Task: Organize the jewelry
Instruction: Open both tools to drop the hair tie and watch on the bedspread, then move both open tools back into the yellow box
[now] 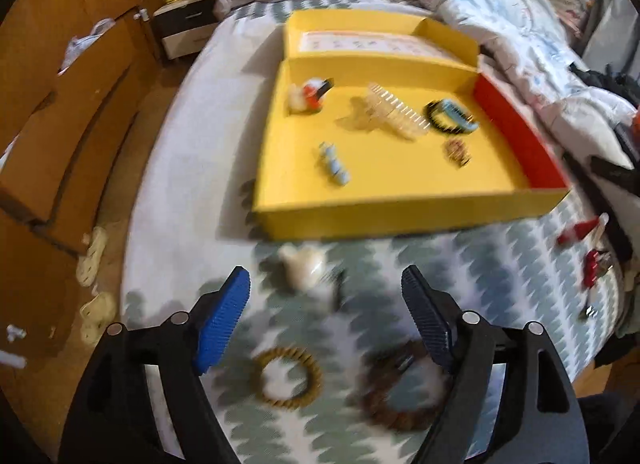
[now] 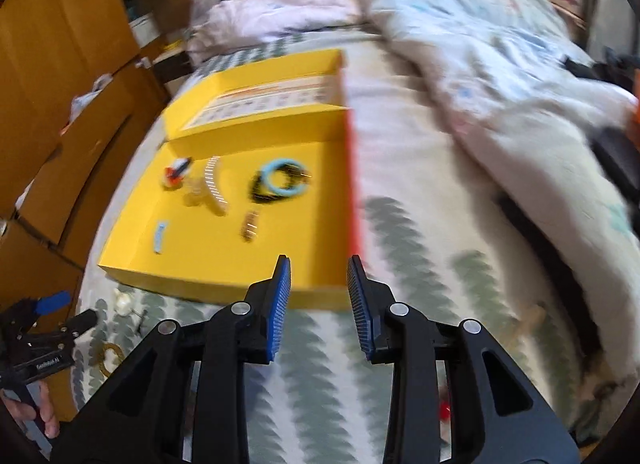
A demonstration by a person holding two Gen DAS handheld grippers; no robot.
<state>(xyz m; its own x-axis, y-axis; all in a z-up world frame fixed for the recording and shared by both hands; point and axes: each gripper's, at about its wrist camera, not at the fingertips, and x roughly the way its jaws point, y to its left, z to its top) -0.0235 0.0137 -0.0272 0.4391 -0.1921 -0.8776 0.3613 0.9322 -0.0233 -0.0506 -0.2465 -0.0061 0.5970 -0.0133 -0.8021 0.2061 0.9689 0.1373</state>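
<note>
A yellow box (image 1: 384, 212) with a red side wall lies open on the bed and holds several pieces: a blue and black bracelet pair (image 1: 452, 116), a clear comb (image 1: 396, 112), a pale blue clip (image 1: 334, 164). My left gripper (image 1: 326, 284) is open above the bedspread, over a cream hair clip (image 1: 302, 268), a tan bead bracelet (image 1: 288, 378) and a brown bead bracelet (image 1: 400, 396). My right gripper (image 2: 320, 276) is open and empty at the box's near right corner (image 2: 320, 298). The left gripper (image 2: 52, 324) also shows in the right wrist view.
Red hair clips (image 1: 580, 234) lie on the bedspread right of the box. A rumpled duvet (image 2: 480, 64) covers the far and right side of the bed. Wooden cabinets (image 1: 60, 104) stand left, past the bed's edge.
</note>
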